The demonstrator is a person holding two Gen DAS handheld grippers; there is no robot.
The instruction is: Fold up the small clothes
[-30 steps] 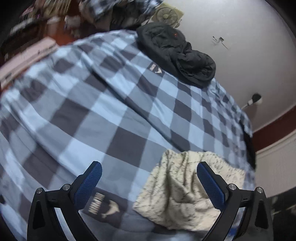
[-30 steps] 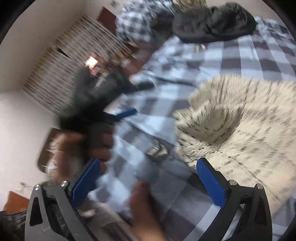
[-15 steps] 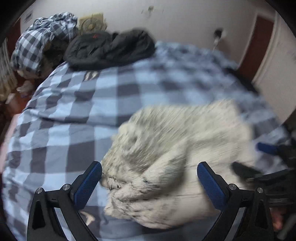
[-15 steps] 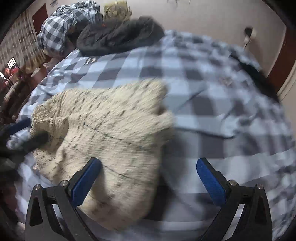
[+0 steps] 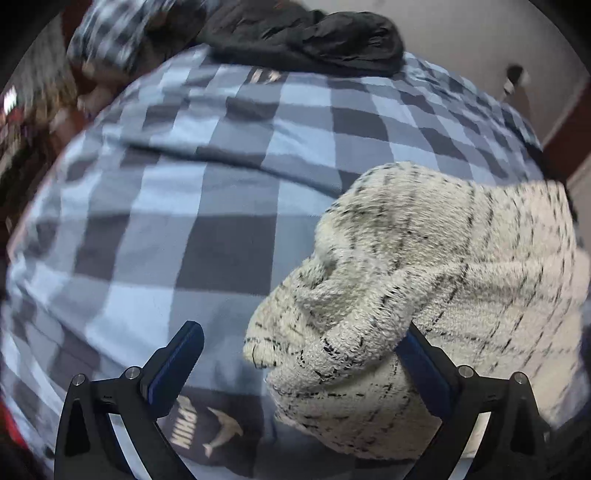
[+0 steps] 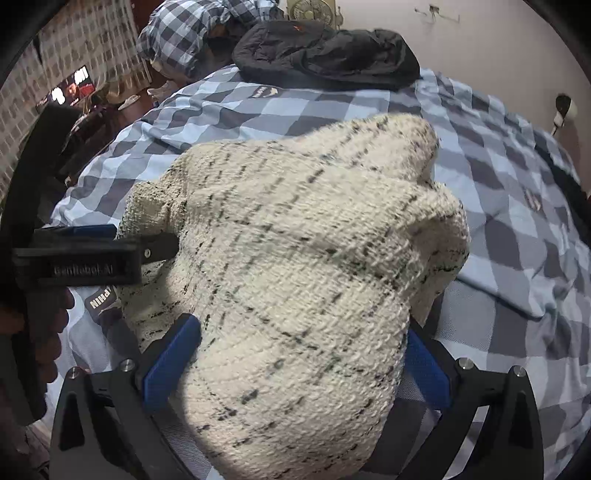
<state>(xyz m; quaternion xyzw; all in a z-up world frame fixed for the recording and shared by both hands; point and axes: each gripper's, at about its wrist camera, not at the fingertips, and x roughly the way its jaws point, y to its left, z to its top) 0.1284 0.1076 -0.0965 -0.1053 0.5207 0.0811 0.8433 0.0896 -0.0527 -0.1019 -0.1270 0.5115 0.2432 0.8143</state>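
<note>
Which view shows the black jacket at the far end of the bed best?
The right wrist view: the black jacket is sharp and whole, lying on the checked bedcover. The left wrist view shows it blurred, with its top cut by the frame edge.

On the bed [image 6: 517,258] a knitted garment [image 6: 295,258] lies bunched near the front edge. In the right wrist view it fills the centre, lying between the right hand-held gripper [image 6: 295,365] fingers, with the left hand-held gripper [image 6: 110,240] at 9 o'clock touching its edge. A jacket [image 6: 325,55] lies at 12 o'clock on the bed's far end, a bundle of bedding [image 6: 192,29] at 11 o'clock beside it.

In the left wrist view the garment [image 5: 424,295] sits at 4 o'clock.
</note>
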